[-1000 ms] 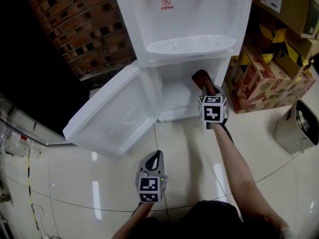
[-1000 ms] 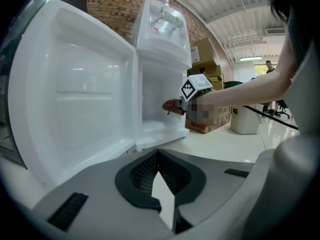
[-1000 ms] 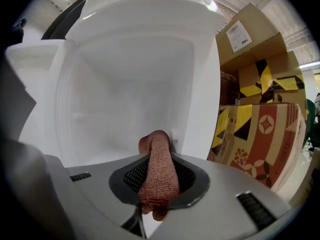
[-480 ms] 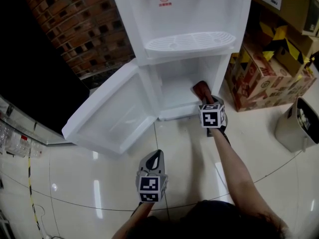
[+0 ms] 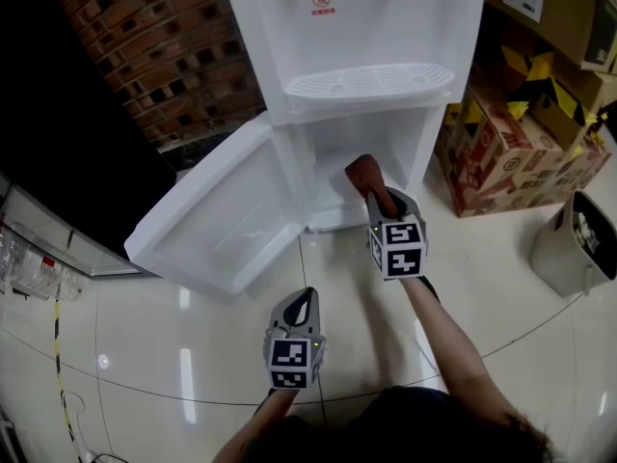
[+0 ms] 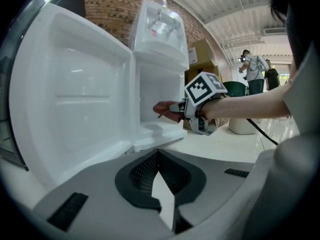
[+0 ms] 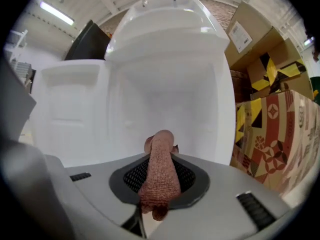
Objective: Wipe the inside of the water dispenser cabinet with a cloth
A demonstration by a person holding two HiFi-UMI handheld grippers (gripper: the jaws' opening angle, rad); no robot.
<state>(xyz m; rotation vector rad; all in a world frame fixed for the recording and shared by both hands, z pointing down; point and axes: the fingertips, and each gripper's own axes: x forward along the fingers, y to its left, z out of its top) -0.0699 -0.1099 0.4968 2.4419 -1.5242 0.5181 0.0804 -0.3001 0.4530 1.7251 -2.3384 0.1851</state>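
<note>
The white water dispenser (image 5: 357, 27) stands with its lower cabinet (image 5: 333, 157) open and its door (image 5: 217, 225) swung out to the left. My right gripper (image 5: 374, 193) is shut on a reddish-brown cloth (image 5: 362, 172), held just in front of the cabinet's opening. In the right gripper view the cloth (image 7: 160, 176) sticks up between the jaws, facing the cabinet's inside (image 7: 165, 99). My left gripper (image 5: 305, 303) hangs lower over the floor, shut and empty. The left gripper view has the door (image 6: 75, 94), the cabinet (image 6: 155, 96) and the cloth (image 6: 164, 109) ahead.
Printed cardboard boxes (image 5: 511, 152) are stacked right of the dispenser, with a beige bin (image 5: 576, 244) beside them. A brick wall (image 5: 164, 46) and a dark panel (image 5: 67, 162) lie to the left. The drip tray (image 5: 371, 83) juts out above the cabinet. Glossy floor tiles (image 5: 174, 355) spread below.
My right gripper has drawn back out of the cabinet with the cloth, shifting left and toward me. The left gripper has stayed in place.
</note>
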